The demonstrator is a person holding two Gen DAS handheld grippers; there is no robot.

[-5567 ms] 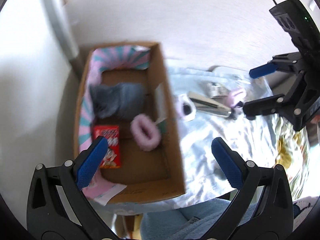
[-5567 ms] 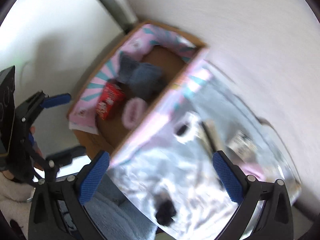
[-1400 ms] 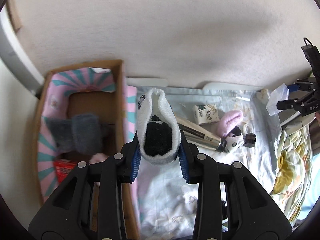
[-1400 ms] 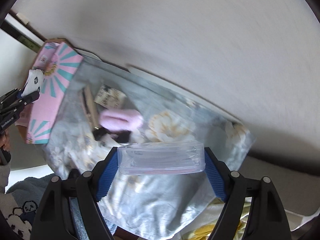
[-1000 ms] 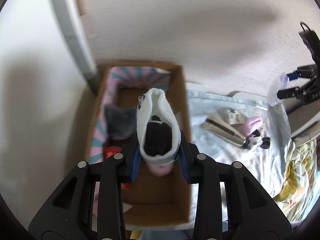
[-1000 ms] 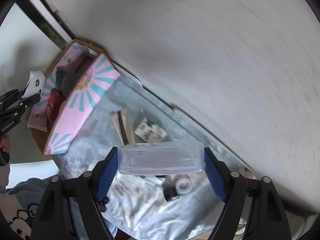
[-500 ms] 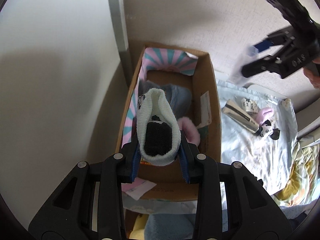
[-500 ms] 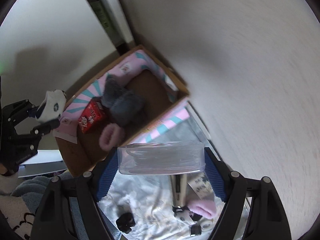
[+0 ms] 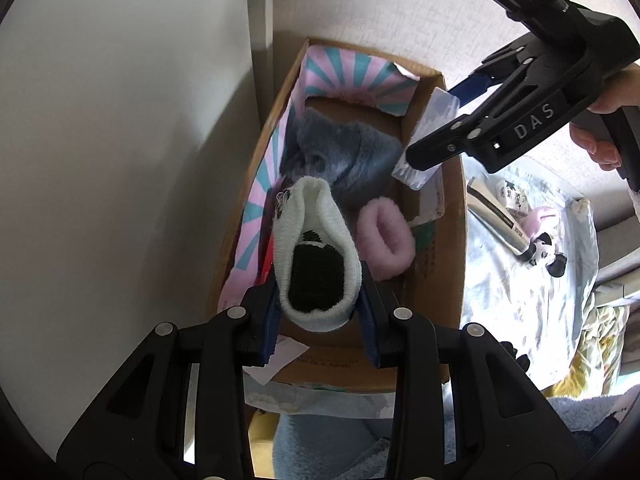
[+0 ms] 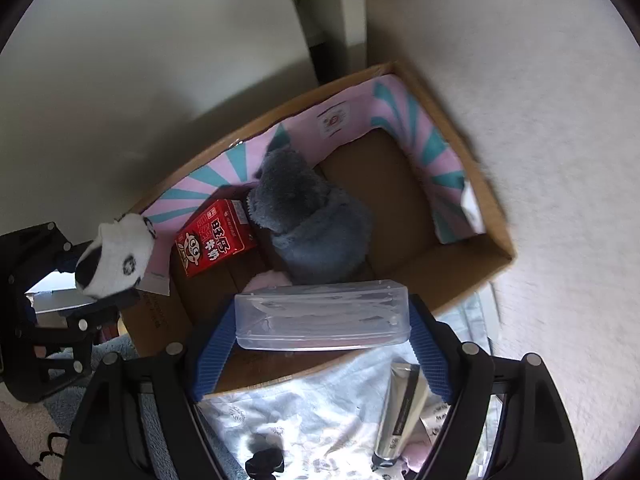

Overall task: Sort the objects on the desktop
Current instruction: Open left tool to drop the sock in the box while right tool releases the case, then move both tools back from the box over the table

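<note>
Here the left tool (image 9: 320, 312) is closed on a white-and-black panda sock (image 9: 316, 256), which is held over the near end of the cardboard box (image 9: 452, 216); its rolled cuff is pinched between the blue pads while the toe stands free above the box. The right tool (image 10: 320, 340) is clamped across the ends of a clear plastic case (image 10: 322, 316), which is carried above the box's near wall.

The sock is judged to be light and soft. It can be squeezed hard without harm, and a hold at the thick cuff, as shown, is likely to be the surest, since thinner fabric could slip through the pads. The case is judged to be stiff, smooth and probably brittle. A lengthwise hold leaves little pad contact, so it could slide or pop out if tilted, and a gentle release low in the box would seem wise.

Already inside the box are seen a grey plush item (image 10: 312, 216), a red carton (image 10: 216, 236) and a pink fuzzy ring (image 9: 386, 232). A silver tube (image 10: 400, 408) lies on the floral cloth (image 10: 320, 400) outside.
</note>
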